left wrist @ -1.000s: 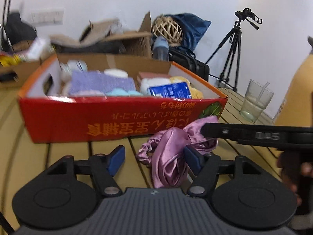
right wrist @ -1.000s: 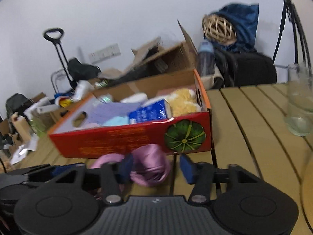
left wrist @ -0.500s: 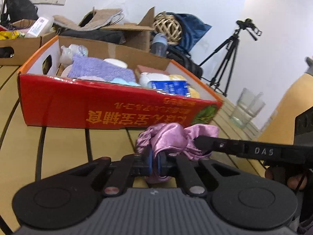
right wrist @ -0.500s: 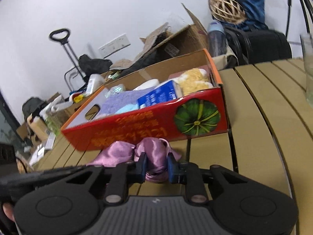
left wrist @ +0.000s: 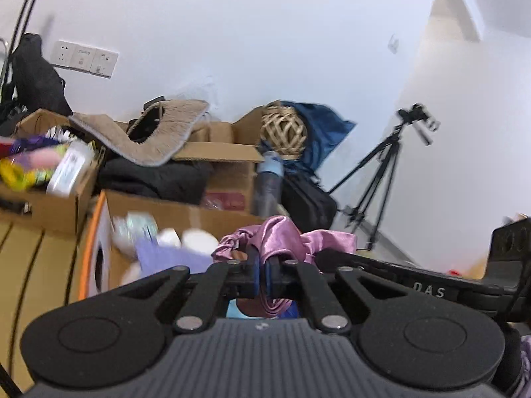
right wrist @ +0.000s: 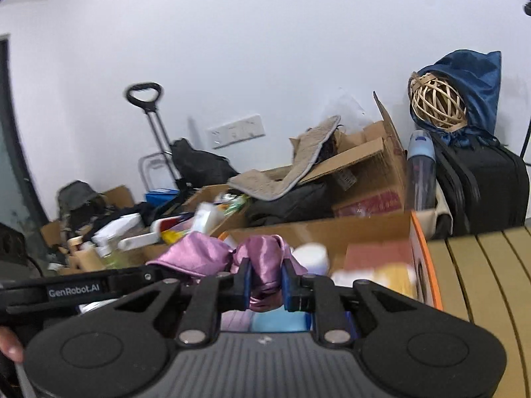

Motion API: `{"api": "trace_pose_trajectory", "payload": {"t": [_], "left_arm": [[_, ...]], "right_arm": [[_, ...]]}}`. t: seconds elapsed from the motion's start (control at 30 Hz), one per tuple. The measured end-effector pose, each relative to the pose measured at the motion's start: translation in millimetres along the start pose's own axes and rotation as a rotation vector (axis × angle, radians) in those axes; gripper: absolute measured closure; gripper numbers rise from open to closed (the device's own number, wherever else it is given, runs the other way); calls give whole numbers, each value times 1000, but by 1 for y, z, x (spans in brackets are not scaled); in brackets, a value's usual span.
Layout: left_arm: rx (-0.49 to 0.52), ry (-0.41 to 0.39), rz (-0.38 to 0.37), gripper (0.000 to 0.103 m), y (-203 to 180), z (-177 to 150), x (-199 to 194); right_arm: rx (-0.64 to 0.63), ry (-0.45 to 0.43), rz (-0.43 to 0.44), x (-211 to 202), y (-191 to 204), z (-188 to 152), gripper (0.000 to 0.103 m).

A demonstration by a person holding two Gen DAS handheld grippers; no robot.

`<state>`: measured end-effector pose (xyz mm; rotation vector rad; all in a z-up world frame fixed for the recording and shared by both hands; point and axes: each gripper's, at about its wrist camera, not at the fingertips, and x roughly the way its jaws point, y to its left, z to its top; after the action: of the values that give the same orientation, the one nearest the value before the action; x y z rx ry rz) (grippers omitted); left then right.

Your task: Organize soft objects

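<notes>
Two-handed carry of a pink satin cloth (left wrist: 282,235) above the open cardboard box (right wrist: 428,252) on the bench (right wrist: 488,272). Best lowered level and centred over a free patch of the box, both grips loosed together — the slippery satin could otherwise trail over the rim. Left tool (left wrist: 262,273): jaws almost together, pinching a thin fold. Right tool (right wrist: 267,282): jaws narrowly apart, clamping a thicker bunch of the same cloth.

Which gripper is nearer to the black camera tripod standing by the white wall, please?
Right, probably: the right gripper clamps the pink satin cloth on the tripod's side, the left gripper on the far side.
</notes>
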<state>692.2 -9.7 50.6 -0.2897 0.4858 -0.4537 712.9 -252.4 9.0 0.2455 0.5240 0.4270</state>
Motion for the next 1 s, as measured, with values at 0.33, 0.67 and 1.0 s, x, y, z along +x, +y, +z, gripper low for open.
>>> {"api": "trace_pose_trajectory", "payload": {"t": [0.33,0.67,1.0], "left_arm": [[-14,265,218,94,67,18,147],[109,197,243,54,49,27,108],[212,36,332,35,14,44,-13]], "right_arm": [[0,221,-232,150,-44,11,81],[16,240,-168,122,-43,30,53],[-36,111,-337,-9,-35,42,24]]}}
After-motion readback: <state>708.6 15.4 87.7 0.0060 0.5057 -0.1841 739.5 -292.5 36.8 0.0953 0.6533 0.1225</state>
